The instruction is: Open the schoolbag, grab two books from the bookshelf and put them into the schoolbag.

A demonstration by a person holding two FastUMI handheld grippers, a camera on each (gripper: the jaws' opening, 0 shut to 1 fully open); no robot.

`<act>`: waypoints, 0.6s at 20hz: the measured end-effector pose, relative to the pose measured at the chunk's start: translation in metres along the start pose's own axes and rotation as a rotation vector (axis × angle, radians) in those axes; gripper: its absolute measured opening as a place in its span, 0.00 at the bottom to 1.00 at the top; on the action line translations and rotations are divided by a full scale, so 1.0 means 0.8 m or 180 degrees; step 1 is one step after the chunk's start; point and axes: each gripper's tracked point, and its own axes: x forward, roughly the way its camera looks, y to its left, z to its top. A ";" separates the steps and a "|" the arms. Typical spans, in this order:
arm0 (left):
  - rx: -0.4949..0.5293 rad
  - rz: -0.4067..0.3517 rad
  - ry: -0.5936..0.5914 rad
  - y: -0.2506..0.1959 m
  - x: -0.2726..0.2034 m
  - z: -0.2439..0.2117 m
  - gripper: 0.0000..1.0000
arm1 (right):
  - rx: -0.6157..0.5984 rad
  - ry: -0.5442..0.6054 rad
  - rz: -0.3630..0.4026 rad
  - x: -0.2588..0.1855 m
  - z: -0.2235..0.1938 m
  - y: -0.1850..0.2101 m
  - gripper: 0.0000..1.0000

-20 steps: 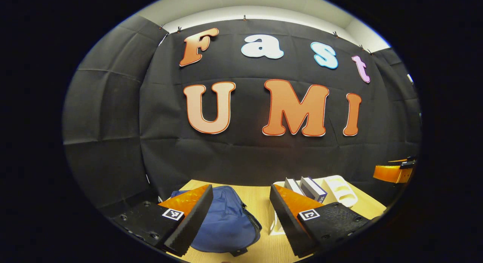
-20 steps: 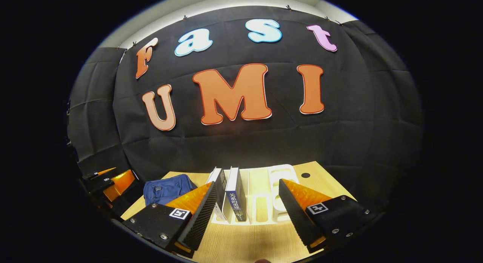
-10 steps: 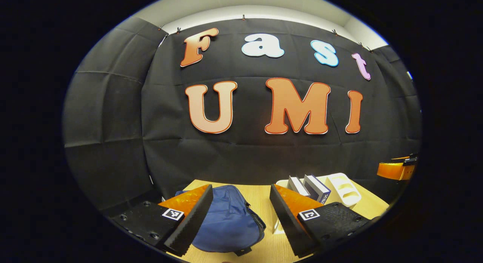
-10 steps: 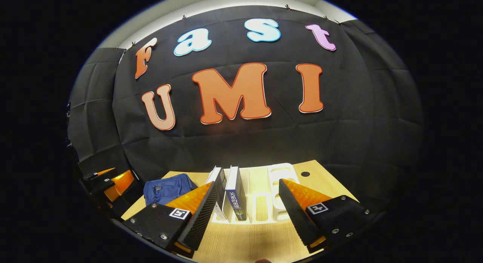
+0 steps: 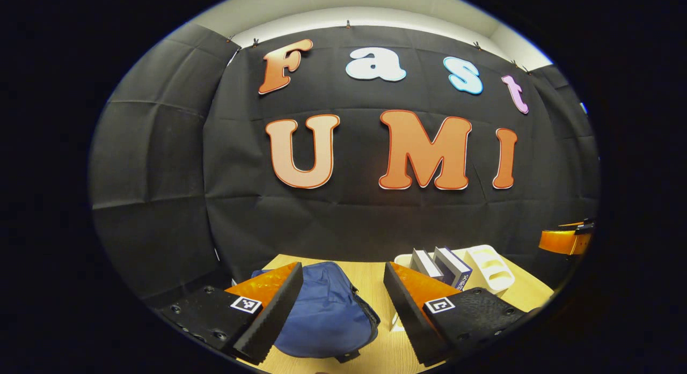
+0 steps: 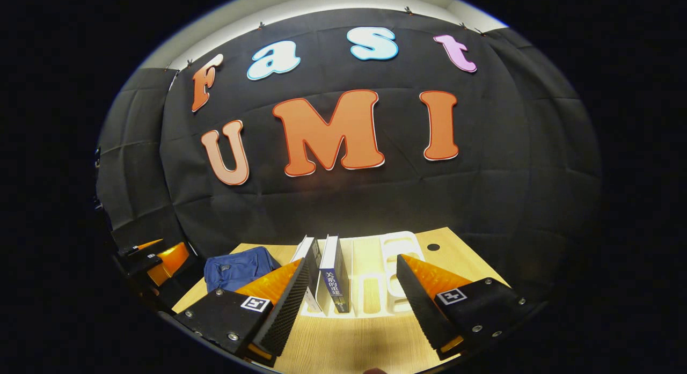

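A blue schoolbag [image 5: 327, 315] lies on the wooden table [image 5: 370, 280], its zip looking closed. My left gripper [image 5: 343, 315] hangs open just in front of it, nothing between its fingers. Right of the bag a white bookshelf rack [image 5: 491, 266] holds two upright books [image 5: 451, 269]. In the right gripper view the same two books [image 6: 333, 275] stand in the left slots of the rack [image 6: 397, 272], and the schoolbag [image 6: 236, 269] lies further left. My right gripper [image 6: 349, 304] is open, facing the rack from a short distance. The left gripper [image 6: 155, 258] shows at that view's left edge.
Black cloth walls close the booth behind and at both sides of the table. A small dark hole [image 6: 433, 247] sits in the tabletop right of the rack. The right gripper [image 5: 566, 240] appears at the far right of the left gripper view. Bare table [image 6: 349, 342] lies before the rack.
The left gripper view has drifted slightly, so the bag and books sit a touch further right. The right gripper has barely moved. Both grippers stay open.
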 end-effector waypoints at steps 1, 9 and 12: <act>0.0010 0.0006 0.0004 0.002 -0.001 0.000 0.94 | 0.0000 0.0001 0.0001 -0.001 -0.001 0.001 0.97; 0.0110 0.0035 -0.0002 0.005 -0.003 0.000 0.94 | 0.0036 0.0010 -0.0010 -0.001 -0.004 -0.002 0.97; 0.0126 0.0034 -0.0006 0.005 -0.004 -0.001 0.94 | 0.0014 0.0014 -0.0009 0.000 -0.004 -0.001 1.00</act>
